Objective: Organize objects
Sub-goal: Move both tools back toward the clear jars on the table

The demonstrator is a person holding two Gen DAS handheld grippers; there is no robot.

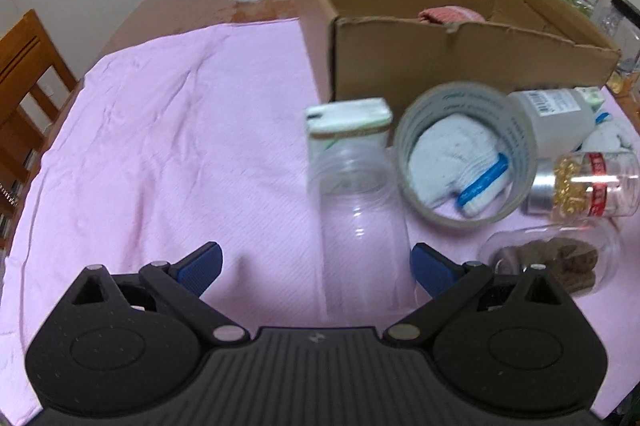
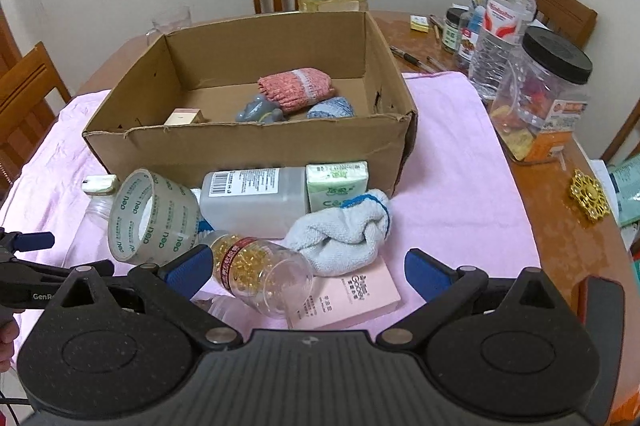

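**Q:** What is in front of me?

**A:** My left gripper (image 1: 316, 268) is spread wide and empty. An empty clear jar (image 1: 360, 209) lies on the pink cloth (image 1: 160, 129) between its fingers, toward the right one. The cardboard box (image 2: 248, 145) sits at twelve o'clock.

**Q:** And the other hand?

**A:** My right gripper (image 2: 308, 272) is also apart, holding nothing, with a capsule bottle (image 2: 260, 272) lying at its ten o'clock (touching the left pad, I think). I'd centre the jar before closing, since smooth plastic may roll.
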